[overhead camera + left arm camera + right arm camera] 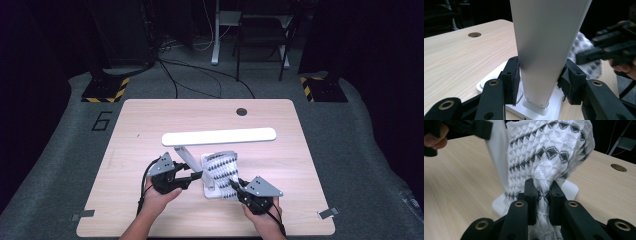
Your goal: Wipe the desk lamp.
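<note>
A white desk lamp stands near the table's front, with a long light bar (219, 136), a slanted stem (187, 156) and a flat base (210, 192). My left gripper (197, 175) is shut on the stem (544, 45) low down, one pad on each side just above the base (491, 80). A white cloth with dark diamond patterning (222, 170) is bunched over the base beside the stem. My right gripper (236, 186) is shut on a fold of this cloth (549, 150), its jaws (541, 192) pinching the lower part. The far side of the cloth is hidden.
The wooden table (150, 120) has a round cable hole (242, 111) at the back. Beyond it on the grey floor are stands with yellow-black striped feet (106, 90), cables and metal frame legs (216, 45). Bare tabletop lies left, right and behind the lamp.
</note>
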`<state>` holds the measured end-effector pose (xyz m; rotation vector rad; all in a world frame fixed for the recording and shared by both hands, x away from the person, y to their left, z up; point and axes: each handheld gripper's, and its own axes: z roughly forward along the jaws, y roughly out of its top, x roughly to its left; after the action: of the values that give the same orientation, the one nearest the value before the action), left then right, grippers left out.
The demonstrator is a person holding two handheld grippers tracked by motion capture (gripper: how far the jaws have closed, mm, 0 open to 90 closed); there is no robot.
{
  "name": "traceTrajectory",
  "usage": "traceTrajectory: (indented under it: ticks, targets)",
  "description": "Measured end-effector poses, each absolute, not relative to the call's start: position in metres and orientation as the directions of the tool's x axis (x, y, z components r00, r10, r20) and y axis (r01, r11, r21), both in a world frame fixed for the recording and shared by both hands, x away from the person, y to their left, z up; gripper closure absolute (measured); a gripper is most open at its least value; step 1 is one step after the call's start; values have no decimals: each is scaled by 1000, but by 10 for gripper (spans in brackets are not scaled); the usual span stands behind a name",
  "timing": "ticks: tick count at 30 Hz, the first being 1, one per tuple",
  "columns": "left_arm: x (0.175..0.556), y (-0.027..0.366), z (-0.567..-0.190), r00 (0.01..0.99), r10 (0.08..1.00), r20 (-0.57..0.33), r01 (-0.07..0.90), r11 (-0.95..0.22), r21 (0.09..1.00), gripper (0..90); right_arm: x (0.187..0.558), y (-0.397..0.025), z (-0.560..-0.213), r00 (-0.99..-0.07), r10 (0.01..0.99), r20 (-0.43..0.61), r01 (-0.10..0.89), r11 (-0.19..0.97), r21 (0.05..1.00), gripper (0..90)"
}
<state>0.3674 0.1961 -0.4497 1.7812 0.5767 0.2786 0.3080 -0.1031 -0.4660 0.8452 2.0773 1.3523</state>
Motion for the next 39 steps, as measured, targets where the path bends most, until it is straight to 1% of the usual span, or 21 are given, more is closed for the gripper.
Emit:
traceTrajectory:
  ticks: [4, 9, 10, 11, 13, 14, 18, 21, 24, 29, 30, 31, 34, 37, 39]
  targets:
    - [373, 194, -449, 848, 518, -113, 249, -201, 947, 541, 298, -107, -469, -682, 726, -86, 220, 316, 923, 801]
    - [376, 193, -450, 847, 522, -99, 233, -196, 953, 536, 287, -107, -475, -696, 717, -42, 247, 294, 923, 800]
    - [375, 193, -450, 842, 528, -112, 244, -187, 952, 524, 286, -105, -476, -697, 716, -32, 255, 290, 922, 800]
    - [375, 194, -450, 837, 538, -96, 232, -191, 954, 497, 285, -104, -478, -704, 710, -29, 258, 294, 920, 800]
    - [375, 196, -450, 826, 552, -109, 241, -171, 955, 444, 282, -101, -481, -722, 691, -37, 248, 308, 918, 799]
    - [373, 198, -450, 823, 555, -118, 247, -163, 955, 430, 281, -99, -482, -723, 690, -31, 259, 312, 914, 798]
    - [366, 208, -448, 820, 560, -121, 258, -171, 951, 398, 275, -90, -485, -750, 660, -36, 254, 338, 906, 799]
    - [359, 219, -445, 809, 576, -119, 257, -165, 952, 398, 273, -82, -487, -766, 641, -47, 241, 355, 903, 797]
    - [347, 232, -445, 803, 593, -67, 221, -191, 956, 399, 275, -71, -488, -780, 625, -41, 240, 359, 902, 796]
    - [331, 256, -453, 771, 635, -51, 242, -218, 945, 401, 282, -50, -488, -816, 578, -24, 234, 368, 900, 796]
    - [328, 265, -455, 763, 643, -59, 248, -208, 946, 402, 286, -37, -489, -822, 569, -12, 244, 371, 896, 794]
    - [328, 265, -455, 763, 643, -59, 248, -208, 946, 402, 286, -37, -489, -822, 569, -12, 244, 371, 896, 794]
    - [326, 280, -458, 722, 688, -78, 266, -171, 949, 401, 290, -22, -490, -828, 561, -15, 243, 383, 891, 791]
    - [326, 288, -460, 705, 699, -123, 295, -131, 947, 399, 296, -9, -491, -844, 536, -11, 238, 394, 888, 791]
    - [326, 291, -461, 710, 685, -162, 315, -104, 943, 399, 300, -2, -491, -842, 539, 11, 257, 383, 887, 791]
